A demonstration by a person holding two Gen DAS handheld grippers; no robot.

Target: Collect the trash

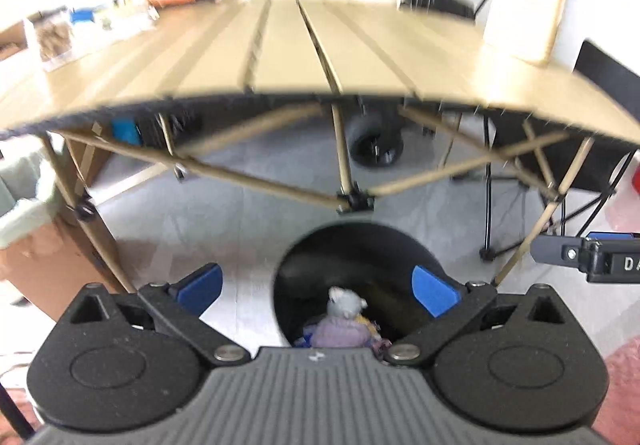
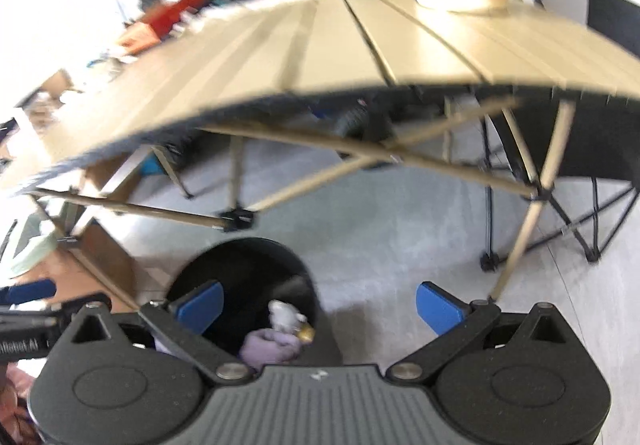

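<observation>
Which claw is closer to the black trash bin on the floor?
Left. The black trash bin sits between the left claw's open fingers, toward its right finger. The right claw is off to the bin's right; only its left finger overlaps it.

"DA" on right tool

L gripper & R gripper: jaws spread wide, empty, both angled downward.

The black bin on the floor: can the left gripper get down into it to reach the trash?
Probably yes. The left gripper is open and empty, right above the black bin, whose top has no lid. Nothing lies between it and the crumpled trash inside.
</observation>
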